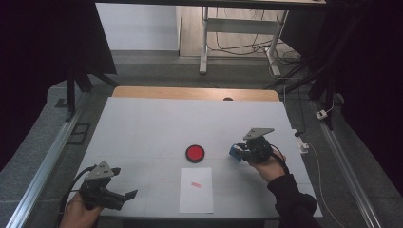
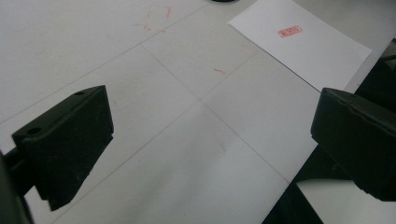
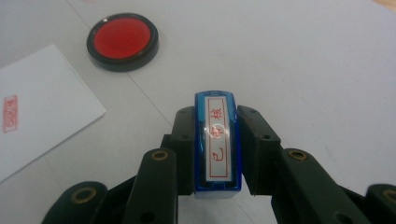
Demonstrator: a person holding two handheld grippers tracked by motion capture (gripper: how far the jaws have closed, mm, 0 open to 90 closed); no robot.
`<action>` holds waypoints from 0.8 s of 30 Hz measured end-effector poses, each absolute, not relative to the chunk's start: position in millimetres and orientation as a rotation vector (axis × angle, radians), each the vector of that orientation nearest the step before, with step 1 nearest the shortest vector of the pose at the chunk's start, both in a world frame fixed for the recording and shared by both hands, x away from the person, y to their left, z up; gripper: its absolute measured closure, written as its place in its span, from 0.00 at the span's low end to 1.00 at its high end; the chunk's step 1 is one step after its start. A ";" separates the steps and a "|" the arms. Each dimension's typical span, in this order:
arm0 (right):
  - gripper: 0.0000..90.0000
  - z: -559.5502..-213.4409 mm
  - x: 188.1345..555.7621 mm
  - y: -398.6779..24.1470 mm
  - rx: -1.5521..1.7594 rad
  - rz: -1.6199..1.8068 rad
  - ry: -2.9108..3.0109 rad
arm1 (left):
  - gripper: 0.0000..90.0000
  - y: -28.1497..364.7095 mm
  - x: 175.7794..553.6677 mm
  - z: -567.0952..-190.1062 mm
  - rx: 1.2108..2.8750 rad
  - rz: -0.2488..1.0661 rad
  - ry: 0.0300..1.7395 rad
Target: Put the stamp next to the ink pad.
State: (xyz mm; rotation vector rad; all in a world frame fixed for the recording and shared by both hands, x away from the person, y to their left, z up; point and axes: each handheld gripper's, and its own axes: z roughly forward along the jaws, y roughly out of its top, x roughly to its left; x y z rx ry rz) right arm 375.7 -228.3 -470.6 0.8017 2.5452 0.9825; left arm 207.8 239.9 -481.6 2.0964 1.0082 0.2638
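Stamp (image 3: 217, 144) clamped in right gripper (image 3: 217, 154); left gripper (image 2: 205, 135) jaws apart, empty. Risk: tilted set-down smears ink beside ink pad (image 3: 122, 41).

Left gripper (image 1: 124, 196) sits low at the near left corner, held in the person's left hand (image 1: 78, 213), jaws wide apart with nothing between them. Right gripper (image 1: 236, 153) is out on the right side, right hand (image 1: 268, 166) wrapped round its body, dark sleeve behind, jaws pinched in tight and pointing left.
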 end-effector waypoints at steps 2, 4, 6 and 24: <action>0.77 -473.2 377.1 -228.6 0.806 0.971 2.556 | 0.00 239.7 207.9 -481.7 2.099 0.264 1.008; 0.77 -475.6 378.0 -228.8 0.816 0.958 2.561 | 0.00 239.4 207.9 -481.7 2.102 0.264 1.008; 0.77 -477.3 379.1 -229.4 0.814 0.952 2.566 | 0.00 239.0 207.9 -481.8 2.104 0.265 1.008; 0.66 -478.1 378.9 -229.0 0.847 0.963 2.559 | 0.00 238.7 208.1 -481.9 2.110 0.264 1.009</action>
